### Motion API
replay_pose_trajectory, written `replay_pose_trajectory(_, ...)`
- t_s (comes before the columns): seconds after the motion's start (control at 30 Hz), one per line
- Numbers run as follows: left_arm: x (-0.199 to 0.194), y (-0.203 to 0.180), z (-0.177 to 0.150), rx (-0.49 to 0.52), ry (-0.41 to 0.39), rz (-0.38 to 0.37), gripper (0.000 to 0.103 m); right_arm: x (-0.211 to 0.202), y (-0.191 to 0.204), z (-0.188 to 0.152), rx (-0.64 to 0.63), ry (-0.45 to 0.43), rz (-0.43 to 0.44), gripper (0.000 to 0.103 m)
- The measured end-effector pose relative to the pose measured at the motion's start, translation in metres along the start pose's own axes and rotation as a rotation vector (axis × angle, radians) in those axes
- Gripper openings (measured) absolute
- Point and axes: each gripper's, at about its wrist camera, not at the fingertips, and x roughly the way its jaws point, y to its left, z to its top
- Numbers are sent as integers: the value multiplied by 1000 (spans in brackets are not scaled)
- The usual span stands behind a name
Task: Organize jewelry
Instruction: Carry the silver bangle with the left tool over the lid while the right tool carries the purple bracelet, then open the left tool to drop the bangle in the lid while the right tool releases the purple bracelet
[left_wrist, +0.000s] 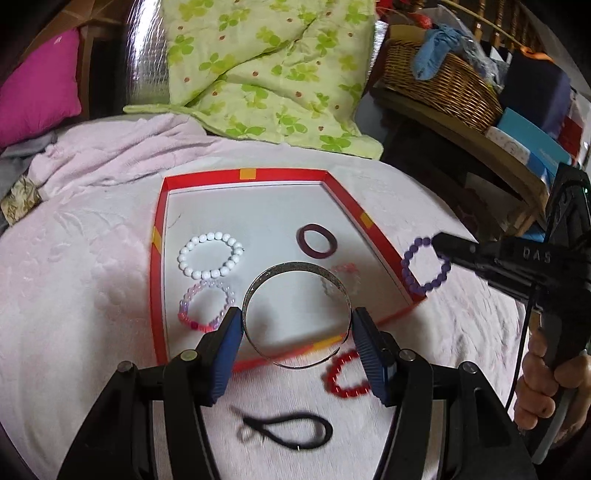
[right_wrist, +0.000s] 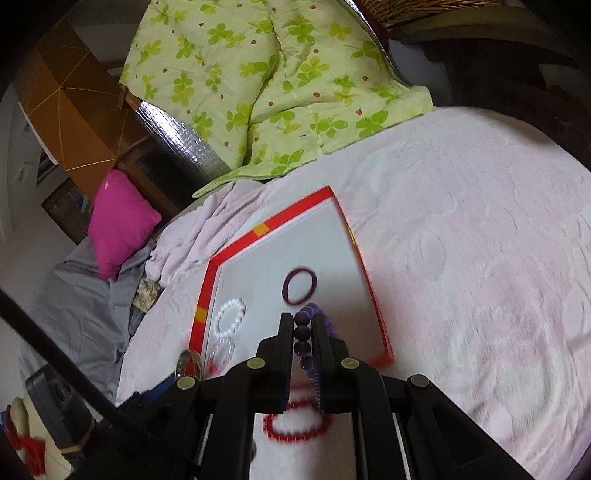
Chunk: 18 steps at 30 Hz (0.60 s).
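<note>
We hold the left gripper (left_wrist: 297, 325) with its fingers clamped on a silver bangle (left_wrist: 295, 314), one blue pad on each side of the ring, raised over the near edge of the red-rimmed tray (left_wrist: 159, 258). Our right gripper (right_wrist: 303, 332) has its fingers closed on a purple bead bracelet (right_wrist: 301, 334); in the left view that bracelet (left_wrist: 424, 266) hangs at the tray's right rim, whether touching it or just above we can't tell.

Inside the tray, on its white floor: a white bead bracelet (left_wrist: 210, 256) at left, a pink bead bracelet (left_wrist: 207, 304) just in front of it, and a dark maroon ring (left_wrist: 316, 240) toward the right. Something pale pink and blurred lies behind the bangle; we can't identify it.

Outside the tray, on the pale pink bed cover (left_wrist: 92, 295): a red bead bracelet (left_wrist: 345, 376) just beside the near rim, and a black hair tie (left_wrist: 291, 430) nearer to us.

Background: green leaf-print quilt (left_wrist: 266, 74), magenta pillow (left_wrist: 37, 99), wicker basket (left_wrist: 439, 77).
</note>
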Motion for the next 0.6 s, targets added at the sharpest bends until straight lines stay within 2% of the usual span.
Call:
replay_pose_trajectory(0.2, 24, 2, 13, -11, 25, -11, 62, 37, 7, 38, 18, -14, 14, 11)
replay_pose_trajectory(0.4, 45, 6, 24, -4, 62, 16, 62, 88, 17, 71, 31, 23, 40, 11)
replay_pose_trajectory(0.6, 56, 13, 29, -15, 98, 16, 62, 142, 32, 80, 46, 78, 127, 11)
